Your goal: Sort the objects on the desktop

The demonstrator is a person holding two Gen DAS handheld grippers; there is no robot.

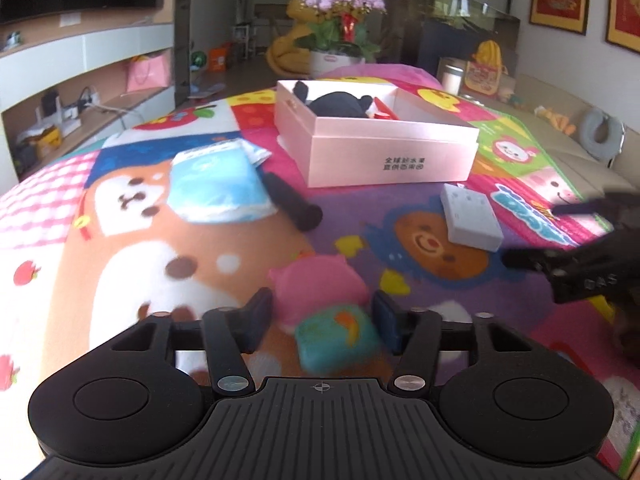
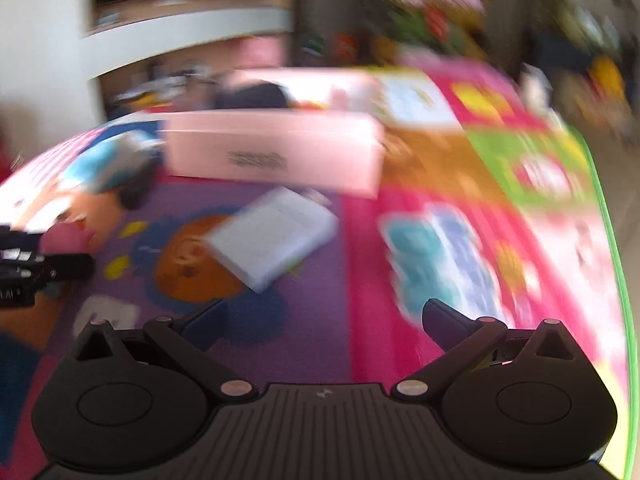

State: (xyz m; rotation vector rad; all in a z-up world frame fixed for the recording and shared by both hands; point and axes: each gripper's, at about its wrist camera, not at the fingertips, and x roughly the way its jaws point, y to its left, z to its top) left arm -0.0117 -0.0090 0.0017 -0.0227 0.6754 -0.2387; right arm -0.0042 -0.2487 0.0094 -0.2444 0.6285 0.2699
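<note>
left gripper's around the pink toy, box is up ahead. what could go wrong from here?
1. The pink toy sits between the left gripper fingers; whether the pads press on it is unclear, so it may slip on lift.
2. The right gripper is open and hangs close by, near the white block; the two could clash.
3. The pink box already holds a black item, so the toy may land on it.
</note>
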